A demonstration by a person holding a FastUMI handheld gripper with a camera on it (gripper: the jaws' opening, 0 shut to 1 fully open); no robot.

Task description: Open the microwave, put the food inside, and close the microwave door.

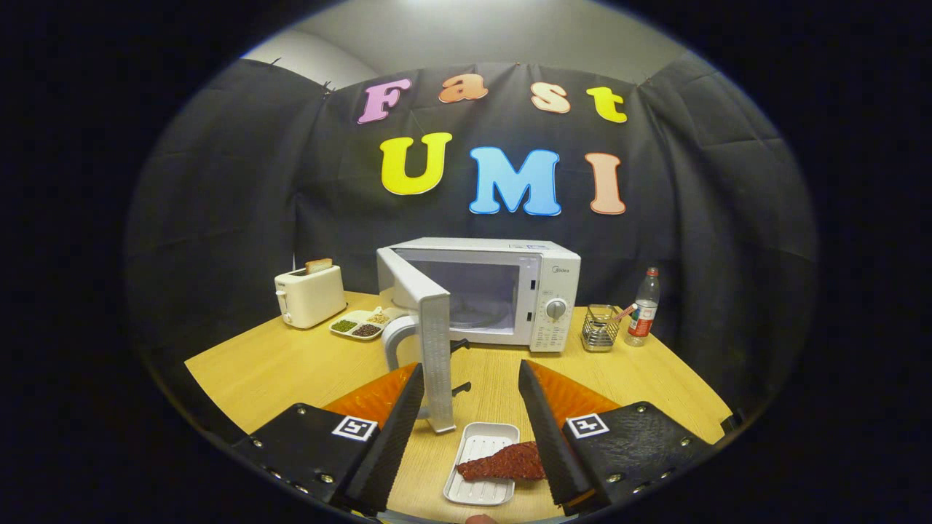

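Note:
A white microwave stands at the back of the wooden table, its door swung wide open toward me, showing the turntable inside. A small white ribbed tray lies on the table between my fingers, close to the right one, carrying a reddish-brown slab of food. My gripper is open, its fingers spread apart above the table with nothing pressed between them. The open door's edge stands just beside the left fingertip.
A white toaster with a slice of bread stands at the back left. A divided dish of beans lies beside it. A white kettle stands behind the door. A wire holder and a water bottle stand right of the microwave.

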